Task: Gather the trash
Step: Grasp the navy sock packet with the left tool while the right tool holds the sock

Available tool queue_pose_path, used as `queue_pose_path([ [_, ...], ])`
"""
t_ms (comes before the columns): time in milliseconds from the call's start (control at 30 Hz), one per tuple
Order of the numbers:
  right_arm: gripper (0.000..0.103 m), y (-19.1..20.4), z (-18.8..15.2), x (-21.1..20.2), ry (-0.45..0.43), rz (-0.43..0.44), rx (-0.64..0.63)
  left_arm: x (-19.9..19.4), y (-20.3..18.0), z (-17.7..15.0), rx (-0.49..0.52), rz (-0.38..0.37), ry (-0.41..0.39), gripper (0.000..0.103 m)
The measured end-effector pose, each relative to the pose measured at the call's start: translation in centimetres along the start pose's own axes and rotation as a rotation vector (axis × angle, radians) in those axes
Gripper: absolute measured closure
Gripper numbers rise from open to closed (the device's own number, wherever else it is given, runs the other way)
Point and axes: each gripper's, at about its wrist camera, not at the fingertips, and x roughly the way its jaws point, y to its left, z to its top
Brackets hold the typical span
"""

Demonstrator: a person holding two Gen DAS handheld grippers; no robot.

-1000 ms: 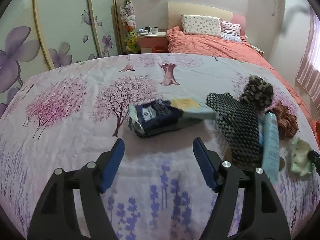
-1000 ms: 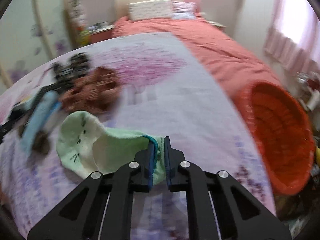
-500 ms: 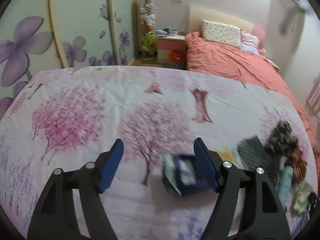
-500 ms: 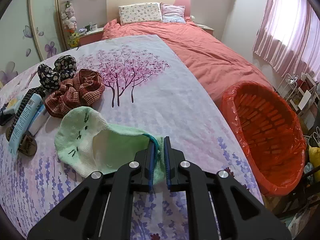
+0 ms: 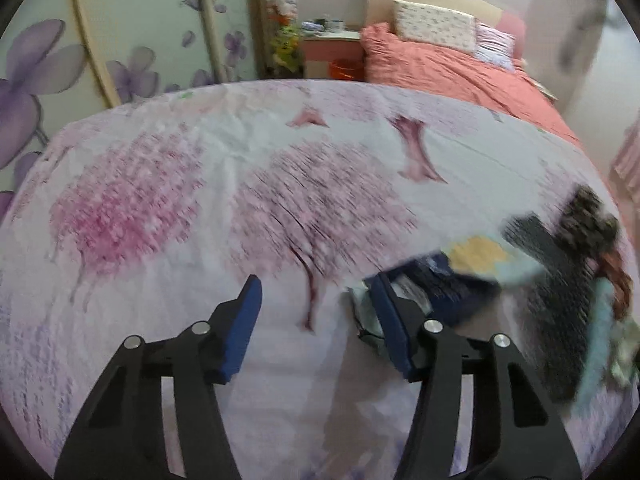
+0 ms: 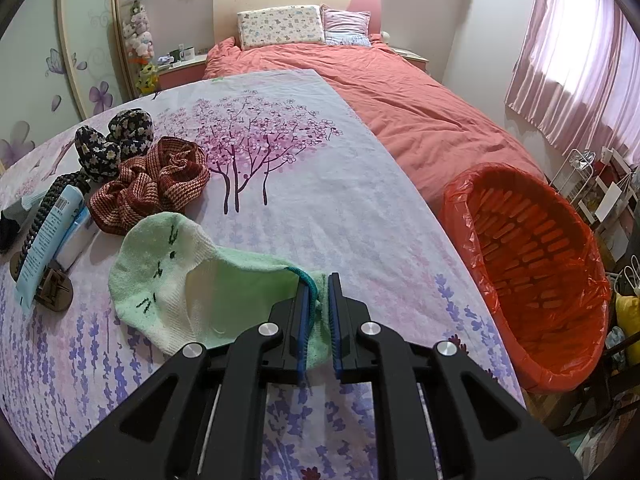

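My left gripper (image 5: 316, 308) has swung back, spread wide, blue packet (image 5: 448, 292) at its 2 o'clock. Right gripper (image 6: 319, 300) stays clenched on green sock (image 6: 172, 280); bin (image 6: 532, 272) at 3 o'clock. Pickup pending.

No legible text found. Barcode and small print seen on blue tube (image 6: 47, 240), print too small to be read. Markings on dark blue packet (image 5: 440, 292) blurred. Mug (image 6: 186, 53) lettering unreadable.
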Motion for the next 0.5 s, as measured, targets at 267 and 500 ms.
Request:
queue_pose_path([
  [267, 0.093, -0.1, -0.1, -0.1, 0.0, 0.002, 0.001, -3.5, -0.5, -1.4, 0.005, -0.077, -0.108, 0.034],
  [500, 0.093, -0.1, -0.1, 0.0, 0.0, 0.003, 0.001, -4.6, -4.1, -2.0, 0.121, -0.161, -0.151, 0.034],
])
